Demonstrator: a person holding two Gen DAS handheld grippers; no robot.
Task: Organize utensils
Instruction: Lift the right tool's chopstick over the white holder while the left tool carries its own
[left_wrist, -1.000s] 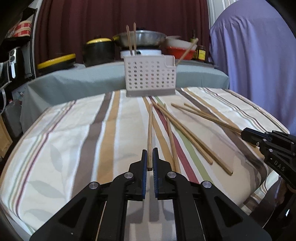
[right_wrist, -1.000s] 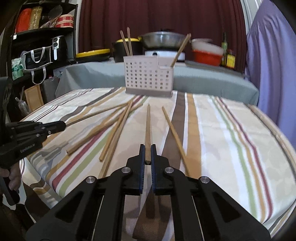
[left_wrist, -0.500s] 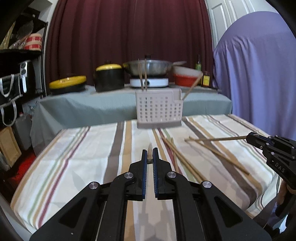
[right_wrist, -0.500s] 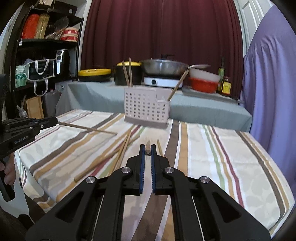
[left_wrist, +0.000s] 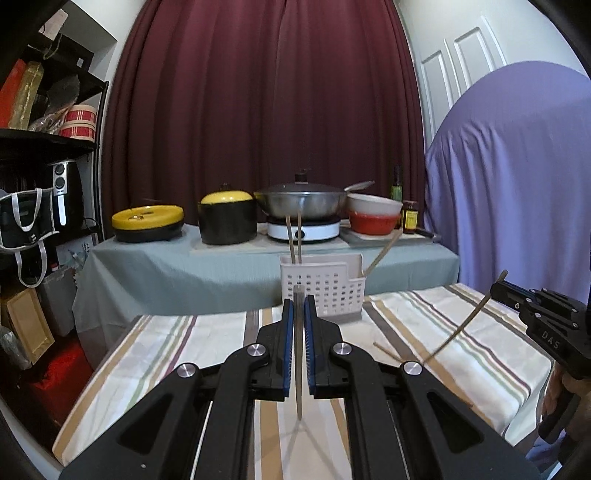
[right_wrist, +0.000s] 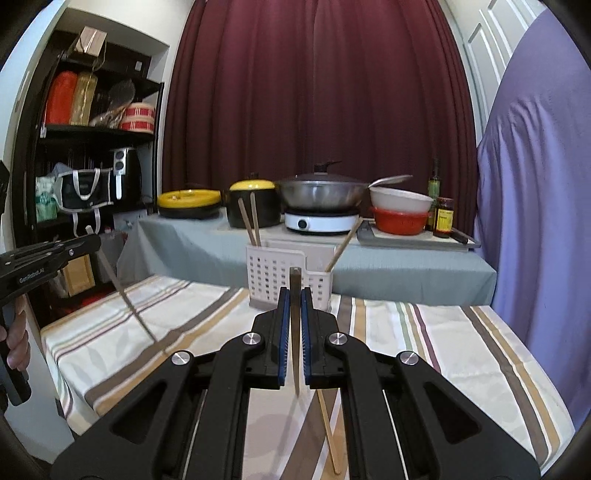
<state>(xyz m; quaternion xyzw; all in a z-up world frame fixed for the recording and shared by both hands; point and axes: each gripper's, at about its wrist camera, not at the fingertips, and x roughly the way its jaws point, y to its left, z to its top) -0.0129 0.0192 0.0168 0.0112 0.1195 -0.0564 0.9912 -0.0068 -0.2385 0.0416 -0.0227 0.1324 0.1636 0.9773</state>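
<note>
1. The left gripper (left_wrist: 298, 312) has its jaws nearly closed, pinching a wooden chopstick (left_wrist: 297, 365) that hangs with its tip low, clear of the striped tablecloth (left_wrist: 155, 350).
2. The right gripper (right_wrist: 294, 308) is likewise clamped on a second chopstick (right_wrist: 294, 332), level and raised.
3. The white slotted caddy (right_wrist: 275, 275) stands straight ahead of both grippers, with three chopsticks in it.
4. One loose chopstick (right_wrist: 328, 430) lies below the right gripper.

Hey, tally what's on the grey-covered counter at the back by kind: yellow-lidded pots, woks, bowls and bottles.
yellow-lidded black pots: 2
lidded steel wok: 1
bowls, white bowl stacked on red bowl: 2
glass bottles: 2
Total: 7
</note>
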